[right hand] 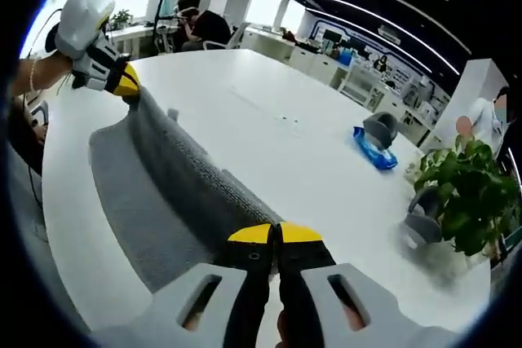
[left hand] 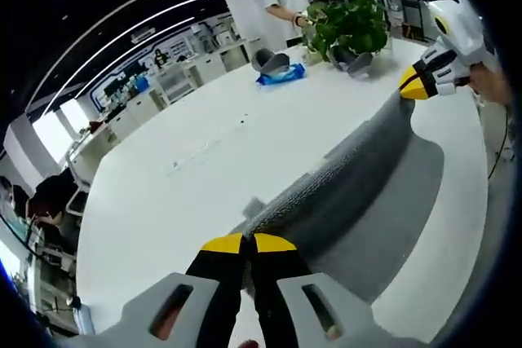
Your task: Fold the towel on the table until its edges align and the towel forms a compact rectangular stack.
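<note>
Left claw (left hand: pixel 248 243) and right claw (right hand: pixel 275 234) hiding pinched towel (left hand: pixel 367 177) corners

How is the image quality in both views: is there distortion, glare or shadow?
Left gripper view: strong fisheye bending of the table edge; bright window glare at left; the towel stays sharp and casts a soft shadow. Right gripper view: same bending; glare from windows at top left; the plant throws a faint shadow.

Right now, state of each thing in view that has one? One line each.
left gripper: shut on towel corner
right gripper: shut on towel corner
towel: grey, held edge lifted between both grippers, rest flat on table
blue packet: lying flat on table
potted plant: upright
</note>
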`<move>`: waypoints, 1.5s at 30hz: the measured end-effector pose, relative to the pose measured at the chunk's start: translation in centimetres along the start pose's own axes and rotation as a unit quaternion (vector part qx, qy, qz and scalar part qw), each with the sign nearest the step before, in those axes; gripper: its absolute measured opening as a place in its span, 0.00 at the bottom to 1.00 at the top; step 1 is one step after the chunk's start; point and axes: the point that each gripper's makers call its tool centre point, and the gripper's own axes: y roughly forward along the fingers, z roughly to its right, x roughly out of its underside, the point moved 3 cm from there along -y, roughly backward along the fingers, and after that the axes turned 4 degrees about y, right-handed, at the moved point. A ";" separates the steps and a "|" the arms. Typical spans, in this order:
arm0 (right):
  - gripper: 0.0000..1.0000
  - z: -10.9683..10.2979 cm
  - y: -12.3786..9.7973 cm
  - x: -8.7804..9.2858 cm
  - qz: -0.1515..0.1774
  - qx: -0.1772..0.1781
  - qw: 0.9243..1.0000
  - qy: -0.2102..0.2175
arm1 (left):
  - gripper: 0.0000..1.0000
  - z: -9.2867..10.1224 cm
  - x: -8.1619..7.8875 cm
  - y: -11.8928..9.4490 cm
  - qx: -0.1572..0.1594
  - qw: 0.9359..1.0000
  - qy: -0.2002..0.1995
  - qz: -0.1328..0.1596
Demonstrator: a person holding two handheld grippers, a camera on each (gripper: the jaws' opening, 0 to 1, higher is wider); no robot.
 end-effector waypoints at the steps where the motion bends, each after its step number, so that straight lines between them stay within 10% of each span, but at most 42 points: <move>1: 0.00 0.0 0.2 0.1 0.000 0.002 1.000 0.002 | 0.03 0.0 0.1 0.3 -0.001 1.000 0.000 0.000; 24: 0.02 0.6 2.8 0.4 -0.004 0.026 1.000 -0.003 | 0.08 -1.8 0.5 2.4 -0.051 0.999 0.006 0.007; 30: 0.04 -0.2 1.0 0.6 0.008 0.013 0.998 0.060 | 0.09 -1.0 0.5 2.0 -0.025 0.999 -0.025 0.015; 45: 0.18 -6.7 -2.3 7.8 -0.113 -0.074 0.974 0.181 | 0.09 2.2 3.1 3.8 0.072 0.994 -0.058 -0.058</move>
